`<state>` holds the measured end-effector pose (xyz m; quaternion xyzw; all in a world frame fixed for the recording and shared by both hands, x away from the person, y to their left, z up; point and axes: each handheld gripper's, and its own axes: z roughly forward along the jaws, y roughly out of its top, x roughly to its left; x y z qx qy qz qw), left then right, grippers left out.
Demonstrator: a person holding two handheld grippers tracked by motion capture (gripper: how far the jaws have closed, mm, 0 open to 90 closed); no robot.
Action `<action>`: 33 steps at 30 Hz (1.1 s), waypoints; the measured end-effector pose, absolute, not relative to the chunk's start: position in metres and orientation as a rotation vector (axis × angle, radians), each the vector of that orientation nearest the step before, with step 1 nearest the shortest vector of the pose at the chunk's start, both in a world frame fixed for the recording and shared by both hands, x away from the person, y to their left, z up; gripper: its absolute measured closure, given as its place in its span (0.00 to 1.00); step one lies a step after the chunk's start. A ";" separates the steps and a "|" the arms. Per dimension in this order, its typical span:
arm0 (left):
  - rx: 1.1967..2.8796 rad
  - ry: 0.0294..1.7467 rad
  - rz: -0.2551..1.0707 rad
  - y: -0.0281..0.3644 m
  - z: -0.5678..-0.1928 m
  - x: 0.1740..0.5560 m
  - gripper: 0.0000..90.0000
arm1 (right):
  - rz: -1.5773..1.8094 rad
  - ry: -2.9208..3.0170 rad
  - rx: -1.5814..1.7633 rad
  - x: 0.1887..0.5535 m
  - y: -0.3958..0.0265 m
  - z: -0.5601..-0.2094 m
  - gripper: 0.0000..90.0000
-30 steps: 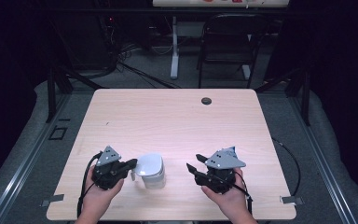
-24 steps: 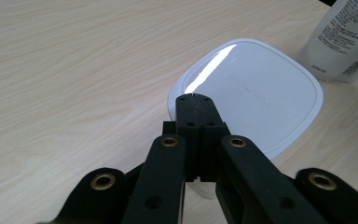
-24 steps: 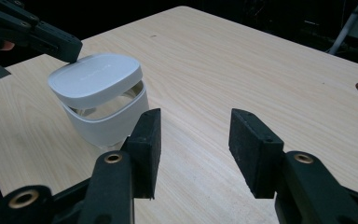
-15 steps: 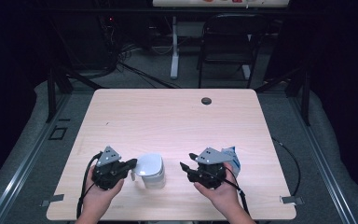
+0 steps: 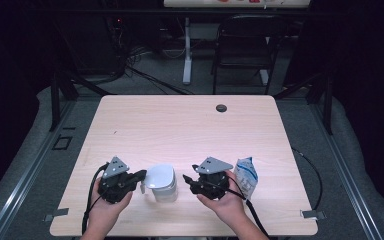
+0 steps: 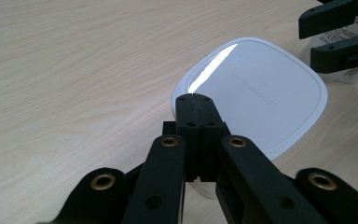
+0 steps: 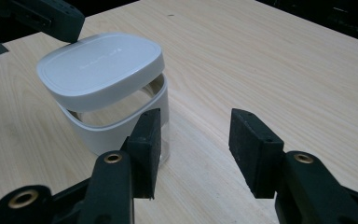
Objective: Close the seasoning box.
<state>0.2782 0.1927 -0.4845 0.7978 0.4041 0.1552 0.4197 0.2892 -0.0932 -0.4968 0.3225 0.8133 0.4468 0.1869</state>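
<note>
While the left gripper (image 5: 139, 179) rests with its jaws pressed fully together, tips meeting at the near edge of the white container (image 5: 162, 182), the right gripper (image 5: 187, 181) stands with its jaws apart and nothing between them. Seen along the left gripper's closed jaws in its own view, the container's rounded-square lid (image 6: 256, 91) lies straight ahead and slightly to the right of the tips, glossy with a bright streak of light across it; whether the tips actually touch the lid's rim cannot be told. From the right gripper's view, the container (image 7: 107, 88) sits ahead and to the left of the open jaws, just beyond the left pad (image 7: 145, 144), with the lid tilted and lifted a little off the body so a gap shows under its edge. Bare wooden table (image 7: 270, 60) lies between and beyond the right jaws. Behind the right gripper, just beside the hand, a white and blue packet (image 5: 246, 176) lies flat.
</note>
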 end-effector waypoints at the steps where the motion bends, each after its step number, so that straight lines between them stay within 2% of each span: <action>1: 1.998 1.016 0.388 0.193 -0.485 0.278 1.00 | 1.248 2.301 0.899 0.290 -0.090 -0.498 0.60; 30: 1.981 1.011 0.408 0.192 -0.487 0.275 1.00 | 1.223 2.345 0.841 0.291 -0.067 -0.504 0.60; 33: 1.965 1.024 0.429 0.194 -0.488 0.273 0.94 | 1.228 2.343 0.831 0.291 -0.067 -0.503 0.60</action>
